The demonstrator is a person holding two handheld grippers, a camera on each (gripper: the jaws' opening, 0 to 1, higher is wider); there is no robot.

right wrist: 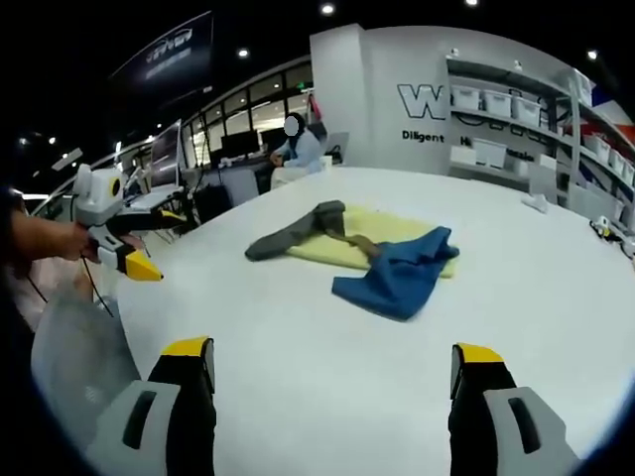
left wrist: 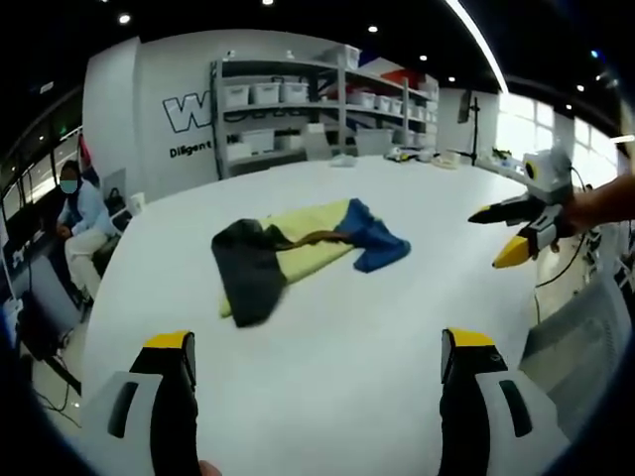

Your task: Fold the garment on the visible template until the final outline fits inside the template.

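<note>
A crumpled garment lies on a pale yellow template in the middle of the white table. Its dark grey part hangs over the template's near left end, and its blue part covers the right end. In the right gripper view the grey part is on the left, the blue part is nearer, and the template shows between them. My left gripper is open, short of the garment. My right gripper is open too, held above the table's edge, apart from the cloth.
Shelves with white bins stand behind the table's far side. A seated person is beyond the table's left edge. A grey chair back sits at the right edge. Small items lie at the far right.
</note>
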